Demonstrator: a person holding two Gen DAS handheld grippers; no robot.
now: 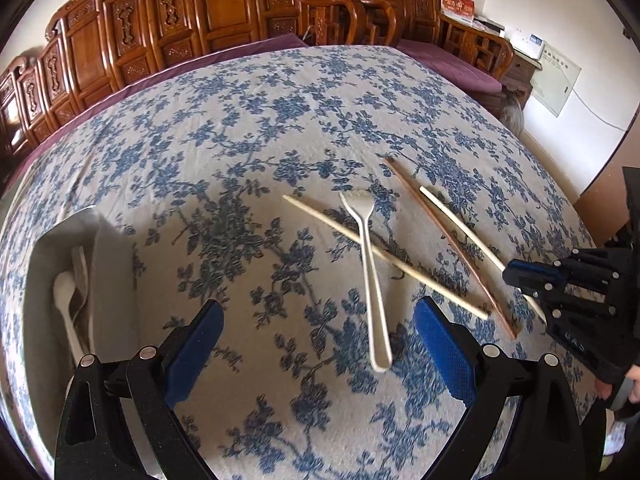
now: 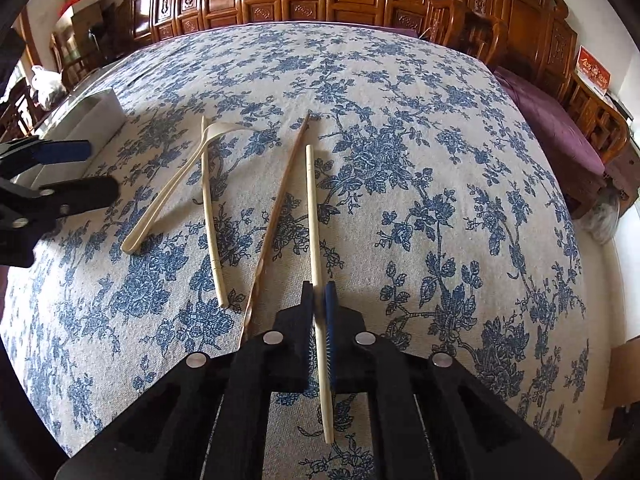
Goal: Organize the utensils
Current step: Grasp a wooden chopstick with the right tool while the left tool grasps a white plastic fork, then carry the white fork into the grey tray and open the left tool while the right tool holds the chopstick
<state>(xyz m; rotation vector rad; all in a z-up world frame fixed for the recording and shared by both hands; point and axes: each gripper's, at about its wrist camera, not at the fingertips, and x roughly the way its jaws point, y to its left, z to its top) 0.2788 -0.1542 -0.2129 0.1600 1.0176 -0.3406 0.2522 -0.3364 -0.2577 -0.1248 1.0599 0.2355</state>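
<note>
- Carved wooden panels and chairs line the walls, and a blue-flowered cloth (image 1: 248, 128) covers the desk in the middle of the room.
- Over on the right, the right gripper (image 2: 319, 300) has its jaws pinched tight on a pale chopstick (image 2: 313, 216), gripping it near the end closest to the person, with the rest of the stick reaching away over the cloth.
- Just beside it lies a reddish-brown chopstick (image 2: 280, 200), loose on the cloth; its near end runs very close to that gripper.
- Further left, a white spoon (image 1: 370, 280) lies across a second pale chopstick (image 1: 384, 258), the two crossing near the spoon's neck.
- The left gripper (image 1: 316, 344) hangs wide open and empty, fingers straddling the spoon's handle end.
- At the far left sits a white box (image 1: 116, 280) with a spoon or two already inside.
- My read: the right side is ready to lift its stick. Best to raise it straight and slowly, keeping clear of the brown one.
- For the left, I'd close on the spoon's handle low, then lift without dragging the chopstick underneath.
</note>
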